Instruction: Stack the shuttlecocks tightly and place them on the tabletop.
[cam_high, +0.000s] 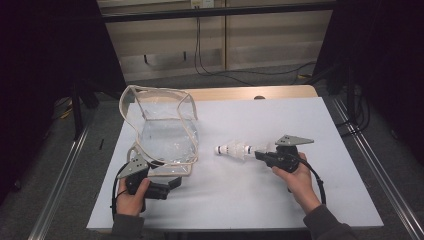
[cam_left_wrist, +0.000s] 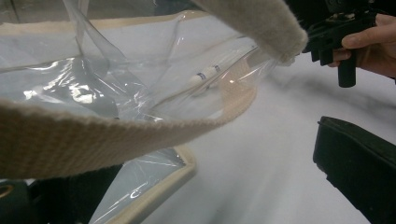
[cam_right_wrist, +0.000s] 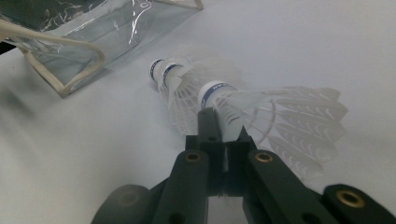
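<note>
Right gripper view looks along closed jaws that pinch the feather skirt of the rearmost shuttlecock in a nested stack of shuttlecocks (cam_right_wrist: 219, 100), three by the count of blue-banded cork heads, all lying on the white table cover (cam_right_wrist: 93, 154) with the heads aimed at the clear bag (cam_right_wrist: 107, 32). In the high view the right gripper (cam_high: 261, 154) holds that stack (cam_high: 235, 149) low over the cover, just to the right of the bag (cam_high: 165, 130) and apart from it. The shuttlecocks are likely very light and quite fragile: the feathers are thin and would bend or split under a hard squeeze, and since the pieces merely sit inside one another, the front ones could slide off if tipped nose-down. The cork head or the firm band where the feather stems meet it looks like the safer place to grip; the present hold sits on the skirt near that band. The bag is soft transparent plastic with cream fabric edging and handles, floppy and slippery, and as far as its glare allows it looks empty. The left gripper (cam_high: 172, 182) sits at the bag's near corner, and in the left gripper view a cream strap (cam_left_wrist: 107, 140) crosses in front of the jaws; whether they clamp it I cannot tell.
</note>
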